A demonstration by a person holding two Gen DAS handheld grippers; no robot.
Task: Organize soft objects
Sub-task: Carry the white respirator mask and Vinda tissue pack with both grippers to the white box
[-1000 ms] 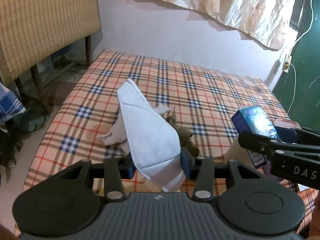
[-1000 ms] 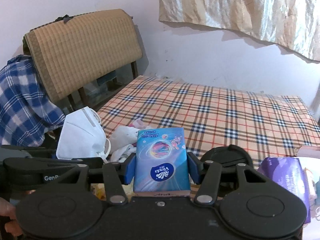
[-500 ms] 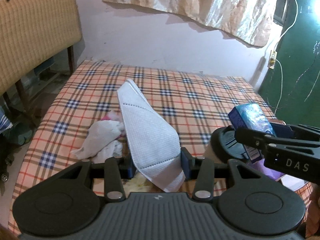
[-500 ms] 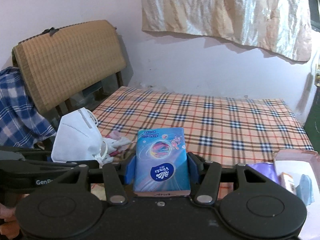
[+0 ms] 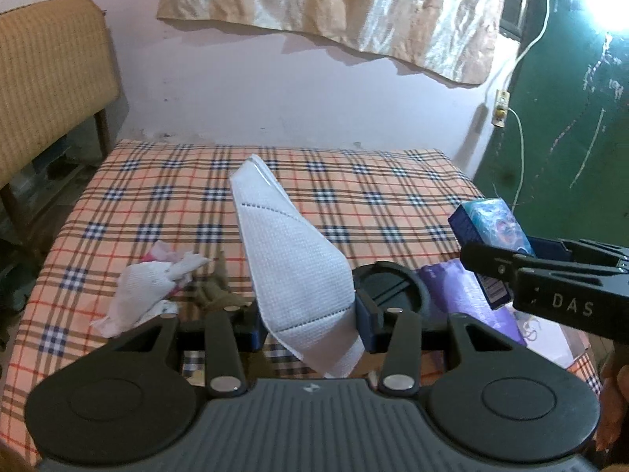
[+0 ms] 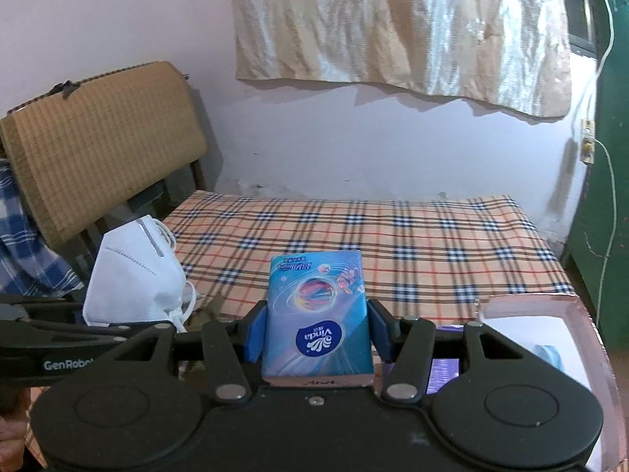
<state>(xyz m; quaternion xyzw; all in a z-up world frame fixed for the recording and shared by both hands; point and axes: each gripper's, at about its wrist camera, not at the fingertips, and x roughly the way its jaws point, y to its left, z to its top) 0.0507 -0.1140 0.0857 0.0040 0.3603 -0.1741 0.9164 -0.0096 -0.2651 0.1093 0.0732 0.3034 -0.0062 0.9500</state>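
My left gripper (image 5: 307, 324) is shut on a folded white face mask (image 5: 291, 271), which stands up between the blue pads above the plaid bed. The same mask (image 6: 135, 279) shows at the left of the right wrist view, its ear loops hanging. A blue Vinda tissue pack (image 6: 318, 314) is upright between the pads of my right gripper (image 6: 318, 334), which is shut on it. In the left wrist view that pack (image 5: 489, 236) sits at the right edge.
On the plaid bed sheet (image 5: 354, 196) lie a crumpled white cloth (image 5: 145, 295), a small brown item (image 5: 216, 291), a black round lid (image 5: 387, 287) and a purple packet (image 5: 468, 299). A pink-rimmed box (image 6: 550, 326) stands at the right. A woven chair back (image 6: 98, 141) is on the left.
Both grippers have swung to the right over the bed with their loads still held. The cloth pile has slid left in view, and the box and green door have come into sight.
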